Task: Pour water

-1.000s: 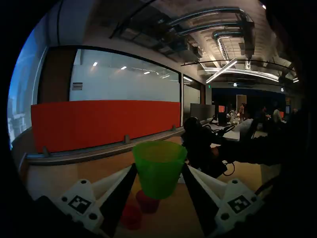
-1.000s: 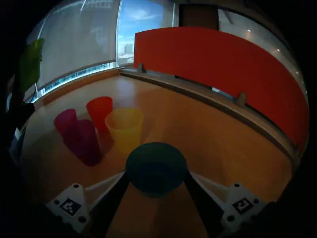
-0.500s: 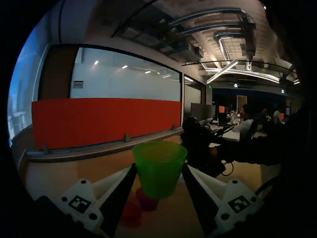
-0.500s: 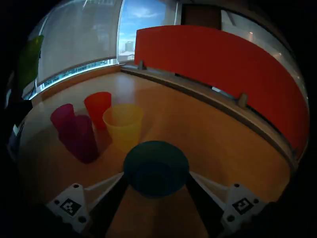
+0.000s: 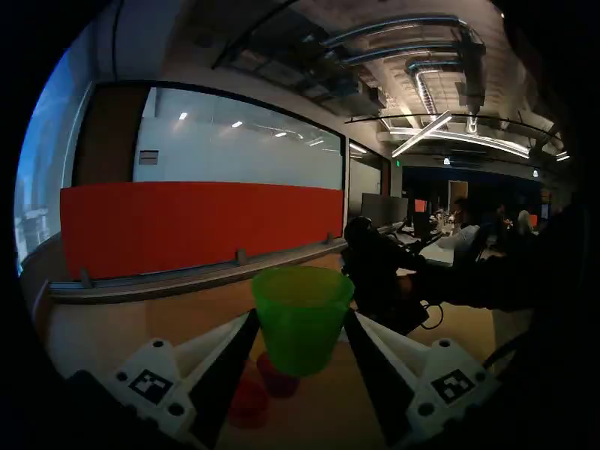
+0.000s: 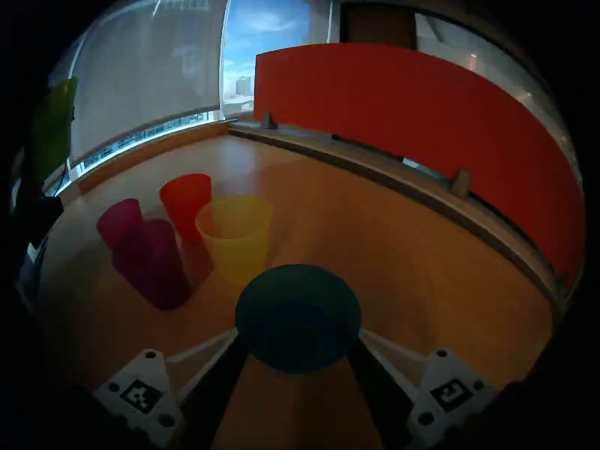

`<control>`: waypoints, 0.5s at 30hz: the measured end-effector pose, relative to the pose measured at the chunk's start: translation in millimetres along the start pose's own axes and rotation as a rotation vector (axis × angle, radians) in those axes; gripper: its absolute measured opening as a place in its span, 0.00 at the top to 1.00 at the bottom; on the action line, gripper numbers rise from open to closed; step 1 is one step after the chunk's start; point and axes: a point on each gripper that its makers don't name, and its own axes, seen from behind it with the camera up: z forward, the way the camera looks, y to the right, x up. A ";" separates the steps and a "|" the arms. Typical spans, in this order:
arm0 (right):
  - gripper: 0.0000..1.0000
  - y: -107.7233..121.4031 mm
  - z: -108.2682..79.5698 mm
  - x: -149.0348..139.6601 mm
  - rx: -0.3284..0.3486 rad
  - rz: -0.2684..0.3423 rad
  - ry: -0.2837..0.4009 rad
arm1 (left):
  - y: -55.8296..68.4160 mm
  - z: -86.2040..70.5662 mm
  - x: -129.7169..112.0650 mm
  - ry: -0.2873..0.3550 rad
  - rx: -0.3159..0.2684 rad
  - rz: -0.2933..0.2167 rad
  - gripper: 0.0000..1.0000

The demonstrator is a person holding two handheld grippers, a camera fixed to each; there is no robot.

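**Two cups in hand, pour not yet begun**

My left gripper (image 5: 300, 331) is clamped on the green cup (image 5: 302, 321), one finger on each side of its wall, and the cup stands upright. My right gripper (image 6: 298, 339) grips the teal cup (image 6: 298, 315) the same way, mouth up. The teal cup is held just on the near side of the yellow cup (image 6: 234, 236). In the right gripper view the green cup (image 6: 51, 129) sits high and well off to the left of the yellow cup. The red cup (image 6: 185, 202) stands just behind and to the left of the yellow cup, and the magenta cups (image 6: 154, 262) stand beside it, further left. I cannot tell whether either held cup has water in it.

As I judge it, the step in hand is bringing the two held cups together. To do it well, I would:
- keep the receiving cup level and steady
- bring the pouring rim just above it and slightly inside
- tilt slowly from the wrist
- hold both cups clear of the yellow cup so nothing gets knocked over

As for writing, the cups show no brand. The gripper fingers carry black-and-white square markers (image 5: 151, 385), which are patterns rather than text. A small wall sign (image 5: 148, 157) is too small to read.
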 end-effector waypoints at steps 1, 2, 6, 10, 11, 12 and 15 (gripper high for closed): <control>0.13 -0.7 -0.5 0.4 0.002 -0.001 0.002 | -0.3 0.2 -0.9 -0.001 0.001 -0.001 0.17; 0.13 -1.3 -1.0 0.8 0.004 -0.001 0.003 | -0.6 0.3 -1.9 -0.003 0.001 -0.002 0.17; 0.14 -5.2 -5.1 7.4 0.015 0.003 0.024 | -1.1 0.8 -4.7 -0.005 0.000 -0.005 0.18; 0.14 -8.3 -11.5 17.0 0.019 0.001 0.052 | 0.3 0.7 -5.5 -0.007 -0.002 -0.004 0.17; 0.14 -8.8 -13.1 19.1 0.018 -0.001 0.057 | 0.9 0.7 -5.5 -0.007 -0.003 -0.004 0.18; 0.14 -9.6 -14.9 21.4 0.018 -0.004 0.062 | 1.6 0.5 -5.7 -0.008 -0.004 -0.003 0.18; 0.14 -12.3 -21.3 28.8 0.016 -0.012 0.079 | 3.2 0.1 -6.5 -0.009 -0.007 -0.002 0.17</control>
